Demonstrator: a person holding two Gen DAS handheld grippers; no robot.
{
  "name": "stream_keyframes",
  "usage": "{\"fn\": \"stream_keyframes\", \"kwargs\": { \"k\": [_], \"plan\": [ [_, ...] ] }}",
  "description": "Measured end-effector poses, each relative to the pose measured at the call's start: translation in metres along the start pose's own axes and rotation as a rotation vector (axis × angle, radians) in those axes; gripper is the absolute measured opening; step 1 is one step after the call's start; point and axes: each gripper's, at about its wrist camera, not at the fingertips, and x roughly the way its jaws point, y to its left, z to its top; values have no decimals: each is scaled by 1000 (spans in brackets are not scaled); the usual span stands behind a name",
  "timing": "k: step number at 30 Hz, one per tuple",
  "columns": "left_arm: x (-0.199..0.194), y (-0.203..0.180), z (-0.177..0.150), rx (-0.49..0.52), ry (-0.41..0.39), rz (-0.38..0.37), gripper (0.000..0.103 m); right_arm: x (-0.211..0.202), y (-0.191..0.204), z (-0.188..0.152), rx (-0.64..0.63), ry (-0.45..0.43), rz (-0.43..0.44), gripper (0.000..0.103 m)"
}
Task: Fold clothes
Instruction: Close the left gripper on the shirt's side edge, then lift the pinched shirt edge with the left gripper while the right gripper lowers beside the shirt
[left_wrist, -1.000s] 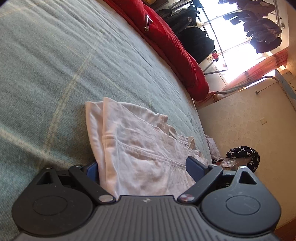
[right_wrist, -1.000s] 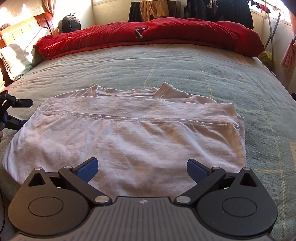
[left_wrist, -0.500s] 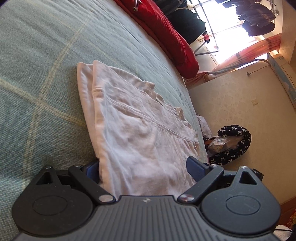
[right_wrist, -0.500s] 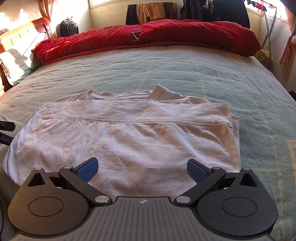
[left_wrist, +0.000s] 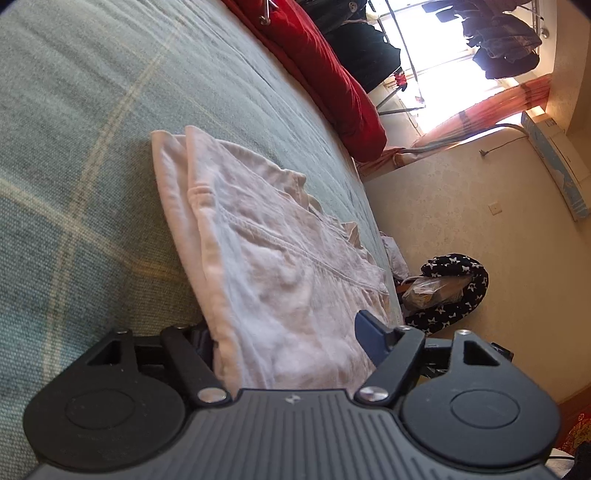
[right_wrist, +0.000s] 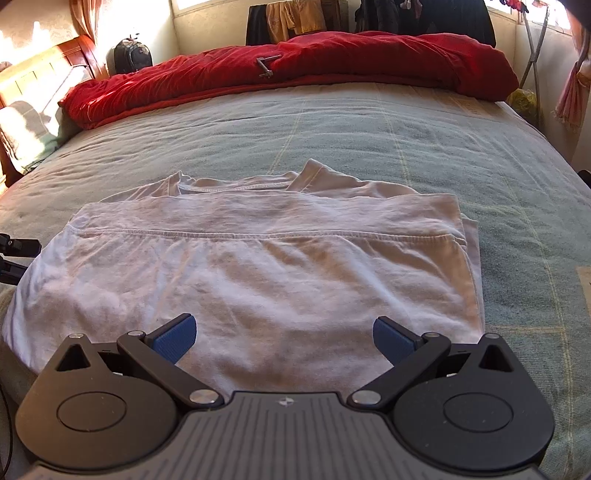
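While the white shirt (right_wrist: 258, 273) lay folded once on the bed (right_wrist: 369, 125), the left gripper (left_wrist: 291, 339) was being closed around its end; the right gripper (right_wrist: 284, 336) was held wide, empty.

Hard daylight from the window (left_wrist: 436, 55) blows out the upper right of the left wrist view. Sun patches glare on the headboard (right_wrist: 40, 81) at upper left. Fisheye bending curves the edges; both pictures stay sharp.

Two close wrist views, shared shirt (left_wrist: 280, 266)
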Motion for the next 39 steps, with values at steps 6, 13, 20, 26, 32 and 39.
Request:
{"fn": "stream_keyframes", "kwargs": {
  "k": [6,13,20,26,32,39],
  "plan": [
    [6,9,6,-17,36,33,60,3,-1,-3,16,1,11,103],
    [13,24,9,-60,47,53,13,3,-2,-4,24,0,9,103],
    [14,5,4,-35,19,133,12,-4,-6,-4,30,-11,1,103],
    [16,-32,0,6,-8,254,6,-13,-8,-5,40,-36,27,103],
    [11,-55,-1,14,-35,298,6,-25,-13,-8,62,-59,87,103],
    [5,-94,2,58,-60,317,6,-34,-19,-12,92,-111,226,103]
  ]
}}
